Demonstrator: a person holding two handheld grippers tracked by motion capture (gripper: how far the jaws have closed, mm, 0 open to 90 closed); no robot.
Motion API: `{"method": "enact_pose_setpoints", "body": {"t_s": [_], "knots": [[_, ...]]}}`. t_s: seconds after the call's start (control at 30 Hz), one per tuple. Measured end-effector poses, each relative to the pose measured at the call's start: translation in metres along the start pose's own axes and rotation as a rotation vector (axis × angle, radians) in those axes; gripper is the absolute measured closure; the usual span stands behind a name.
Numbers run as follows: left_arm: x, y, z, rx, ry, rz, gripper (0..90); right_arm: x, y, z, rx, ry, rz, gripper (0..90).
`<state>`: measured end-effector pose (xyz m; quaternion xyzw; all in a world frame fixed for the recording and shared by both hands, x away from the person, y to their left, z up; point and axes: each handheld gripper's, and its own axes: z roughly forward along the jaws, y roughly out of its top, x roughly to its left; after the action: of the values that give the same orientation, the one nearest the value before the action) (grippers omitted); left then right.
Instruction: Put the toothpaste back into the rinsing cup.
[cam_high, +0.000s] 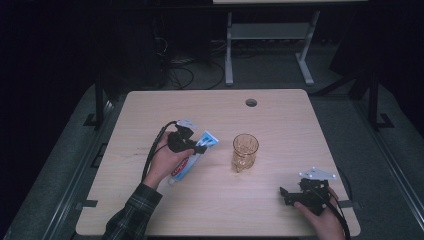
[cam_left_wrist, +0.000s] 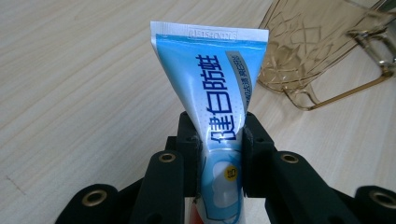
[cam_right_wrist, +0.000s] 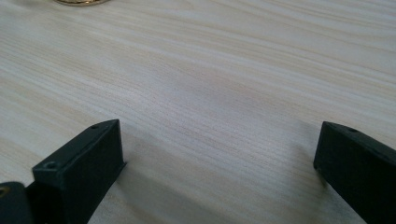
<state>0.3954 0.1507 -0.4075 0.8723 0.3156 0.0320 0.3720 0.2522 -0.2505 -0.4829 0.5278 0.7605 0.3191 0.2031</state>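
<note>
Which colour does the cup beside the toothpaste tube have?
The cup is clear amber with a cut diamond pattern; the left gripper view shows it best.

a light wooden table (cam_high: 280, 120) with a round cable hole (cam_high: 251, 102) near its far edge; beyond it, a white desk frame (cam_high: 270, 40) and dark cables (cam_high: 182, 75) on the floor

High view: fixed above the near edge of the surface (cam_high: 150, 210), facing forward and down, far off. Left gripper view: riding the left tool (cam_left_wrist: 219, 140), looking along its jaws, very close to the toothpaste tube (cam_left_wrist: 210, 88), amber cup (cam_left_wrist: 317, 46) just beyond; both shared with the high view. Right gripper view: low behind the right tool (cam_right_wrist: 219, 163), skimming the wood grain ahead.
</note>
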Motion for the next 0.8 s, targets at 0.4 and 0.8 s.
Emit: {"method": "enact_pose_setpoints", "body": {"t_s": [0.4, 0.8], "knots": [[0.002, 0.000, -0.023, -0.089, -0.052, 0.008, 73.1, 0.000, 0.000, 0.000, 0.000, 0.000, 0.000, 0.7], [0.000, 0.002, -0.039, -0.197, -0.106, 0.061, 72.9, 0.000, 0.000, 0.000, 0.000, 0.000, 0.000, 0.7]]}}
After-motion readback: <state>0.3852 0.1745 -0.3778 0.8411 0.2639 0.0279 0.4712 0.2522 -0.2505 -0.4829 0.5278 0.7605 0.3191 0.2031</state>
